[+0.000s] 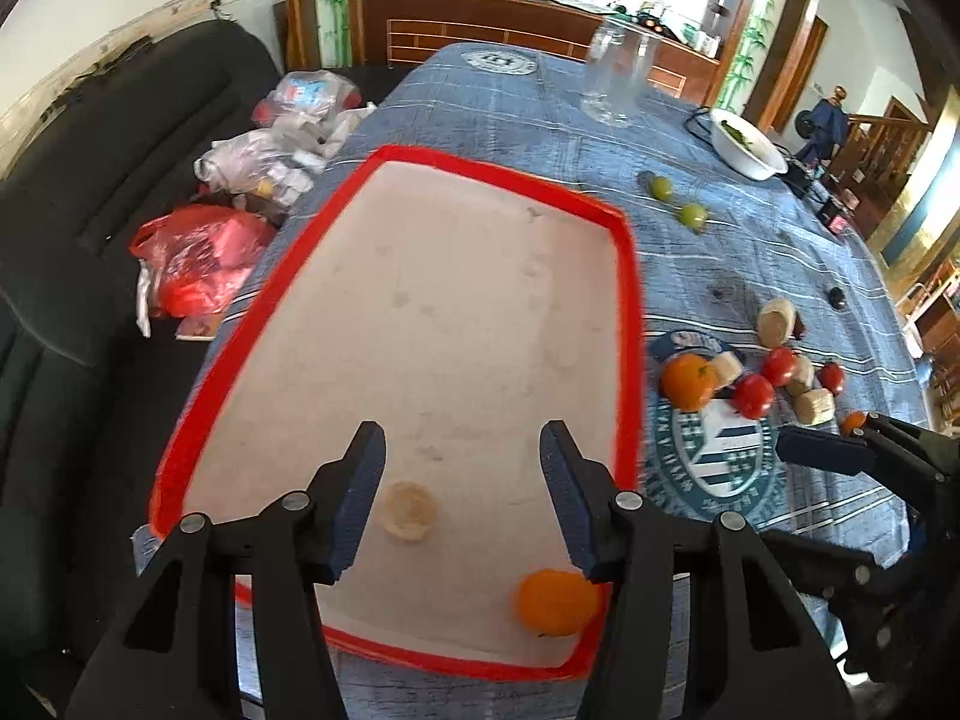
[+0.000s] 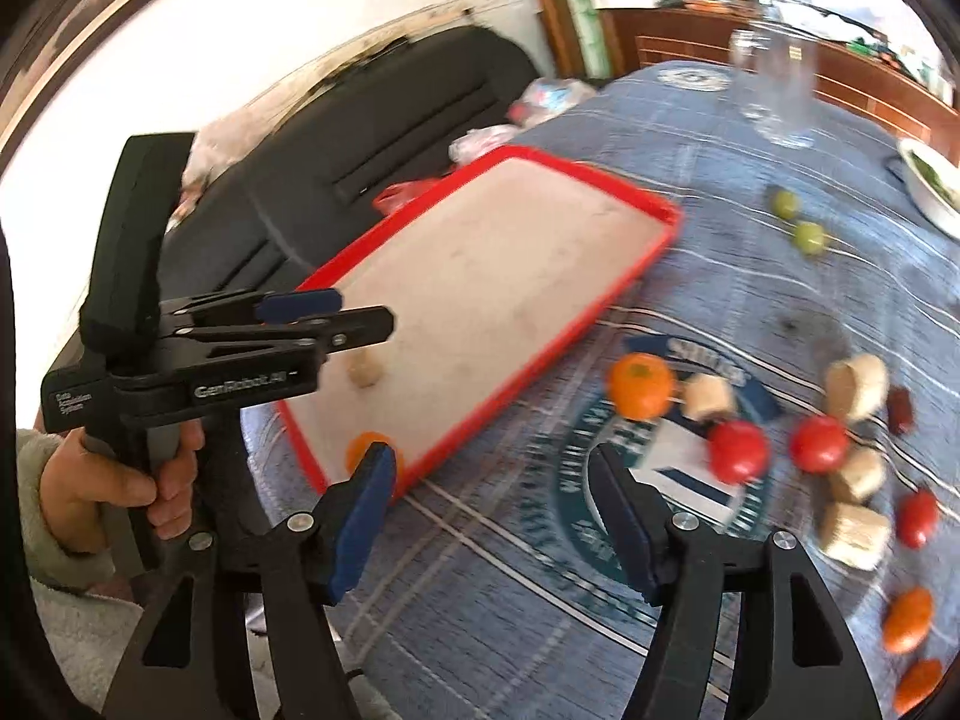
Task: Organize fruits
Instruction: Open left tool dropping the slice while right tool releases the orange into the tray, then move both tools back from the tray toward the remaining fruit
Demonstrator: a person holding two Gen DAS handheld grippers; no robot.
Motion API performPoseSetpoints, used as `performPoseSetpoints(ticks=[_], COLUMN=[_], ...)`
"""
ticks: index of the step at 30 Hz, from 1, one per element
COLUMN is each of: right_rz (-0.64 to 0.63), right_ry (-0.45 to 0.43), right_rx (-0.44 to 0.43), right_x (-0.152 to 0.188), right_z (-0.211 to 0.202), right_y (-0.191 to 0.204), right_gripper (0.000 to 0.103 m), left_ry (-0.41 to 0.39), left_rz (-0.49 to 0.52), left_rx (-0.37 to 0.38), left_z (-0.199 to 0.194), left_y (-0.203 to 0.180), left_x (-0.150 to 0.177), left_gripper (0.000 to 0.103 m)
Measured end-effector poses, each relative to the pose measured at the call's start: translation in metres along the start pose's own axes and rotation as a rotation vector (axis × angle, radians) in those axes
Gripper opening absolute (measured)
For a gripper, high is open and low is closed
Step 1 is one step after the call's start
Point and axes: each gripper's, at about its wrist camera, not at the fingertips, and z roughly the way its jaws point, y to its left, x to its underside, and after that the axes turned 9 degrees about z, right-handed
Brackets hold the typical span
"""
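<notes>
A red-rimmed white tray lies on the blue tablecloth. In it sit a beige slice and an orange. My left gripper is open and empty above the tray's near end. My right gripper is open and empty over the cloth right of the tray. Right of the tray lie another orange, red tomatoes, beige chunks and two green fruits.
A clear glass jar and a white bowl stand at the far end. Small oranges lie at the right edge. A dark sofa with plastic bags lies left of the table.
</notes>
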Motion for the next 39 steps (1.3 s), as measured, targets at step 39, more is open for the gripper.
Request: performPoseSetpoints(ticks=[39], right_rz=[0.572], right_ry=[-0.203], right_rx=[0.323], right_x=[0.099], right_z=[-0.142], right_y=[-0.175], right_gripper=[0.074], left_ry=[0.097], left_rz=[0.255], left_rx=[0.313], left_z=[0.041], left_y=[-0.164], left_x=[-0.03], left_gripper=[0.074])
